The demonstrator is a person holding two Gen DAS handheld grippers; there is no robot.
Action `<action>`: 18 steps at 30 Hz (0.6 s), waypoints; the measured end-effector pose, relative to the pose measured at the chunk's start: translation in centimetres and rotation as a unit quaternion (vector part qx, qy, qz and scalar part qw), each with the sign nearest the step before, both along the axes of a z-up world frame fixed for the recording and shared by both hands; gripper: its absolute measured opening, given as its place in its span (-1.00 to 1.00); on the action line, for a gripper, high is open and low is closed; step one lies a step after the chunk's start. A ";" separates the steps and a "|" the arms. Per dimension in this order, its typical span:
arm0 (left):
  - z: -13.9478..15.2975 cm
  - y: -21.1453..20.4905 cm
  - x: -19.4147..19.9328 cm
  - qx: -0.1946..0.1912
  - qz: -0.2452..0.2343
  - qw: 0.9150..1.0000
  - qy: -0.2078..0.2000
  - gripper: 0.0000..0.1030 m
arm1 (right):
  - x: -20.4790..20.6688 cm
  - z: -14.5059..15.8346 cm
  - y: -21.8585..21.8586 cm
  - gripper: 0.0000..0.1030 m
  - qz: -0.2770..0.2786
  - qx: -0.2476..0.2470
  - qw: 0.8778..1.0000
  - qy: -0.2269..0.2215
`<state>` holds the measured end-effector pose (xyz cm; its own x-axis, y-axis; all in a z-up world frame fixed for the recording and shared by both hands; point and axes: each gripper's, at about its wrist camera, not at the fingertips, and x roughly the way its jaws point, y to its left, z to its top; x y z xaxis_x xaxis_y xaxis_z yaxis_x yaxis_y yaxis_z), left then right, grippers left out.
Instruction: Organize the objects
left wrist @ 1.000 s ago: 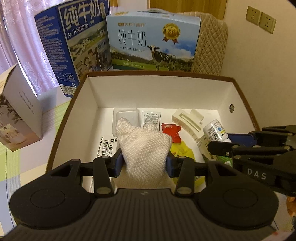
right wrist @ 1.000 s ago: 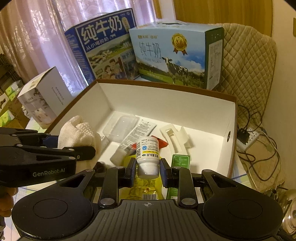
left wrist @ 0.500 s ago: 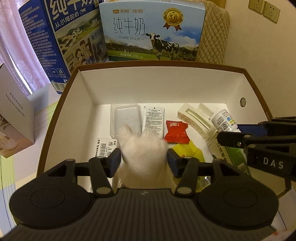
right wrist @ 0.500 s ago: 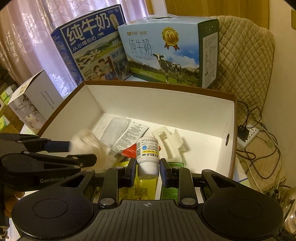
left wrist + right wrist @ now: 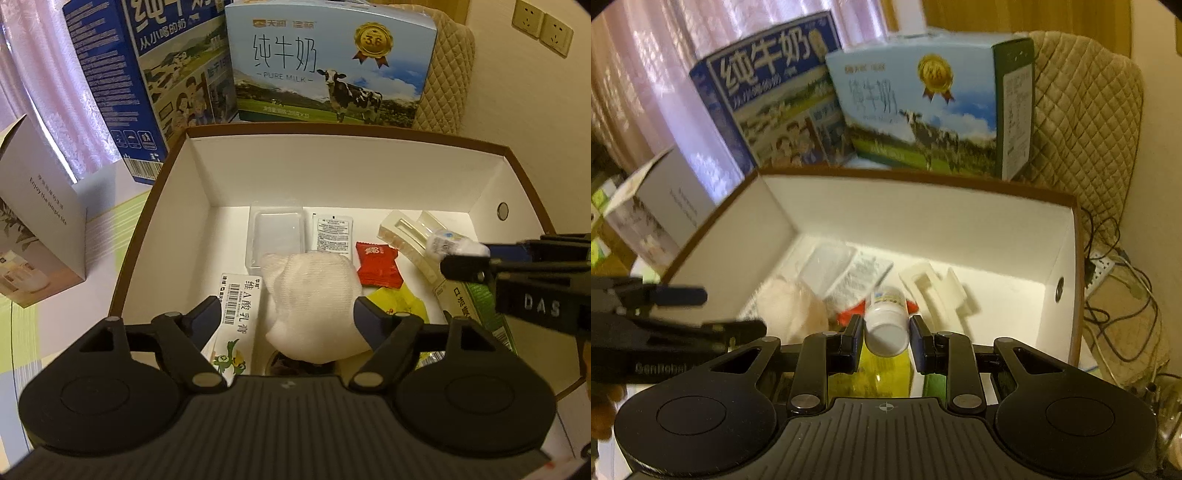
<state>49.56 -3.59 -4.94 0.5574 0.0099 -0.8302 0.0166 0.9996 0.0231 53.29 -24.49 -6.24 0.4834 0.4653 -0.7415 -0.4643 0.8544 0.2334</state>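
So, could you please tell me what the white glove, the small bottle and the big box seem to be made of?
Glove: knitted fabric, probably cotton, by its coarse weave and slumped shape. Bottle: likely matte white plastic with a paper label, though blurred. Box: matte white cardboard, brown at its thin folded rim.

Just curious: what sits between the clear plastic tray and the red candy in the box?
A white printed sachet, seen in the left wrist view.

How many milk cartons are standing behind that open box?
2. The dark blue milk carton stands behind the open box at its back left corner; the light blue milk carton with the cow stands right of it, behind the back wall. Others may be hidden behind them.
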 end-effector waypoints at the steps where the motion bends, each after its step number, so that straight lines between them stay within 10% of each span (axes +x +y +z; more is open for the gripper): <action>1: 0.1 0.1 -0.1 -0.002 0.002 1.000 0.000 0.54 | 0.0 0.1 0.0 -0.49 -0.002 0.002 1.000 -0.003; 4: 0.3 0.2 -0.5 -0.004 0.005 1.000 -0.002 0.61 | -0.2 0.2 0.2 -0.21 0.004 -0.001 1.000 -0.012; 18: 1.8 0.6 -3.5 -0.011 0.032 0.999 -0.011 0.75 | -4.3 1.0 -1.6 -0.15 0.028 -0.005 1.000 0.009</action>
<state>46.06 -2.97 -3.14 0.5737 0.0284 -0.8186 -0.0475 0.9989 0.0013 49.01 -26.14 -5.19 0.4444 0.4840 -0.7538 -0.5067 0.8298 0.2340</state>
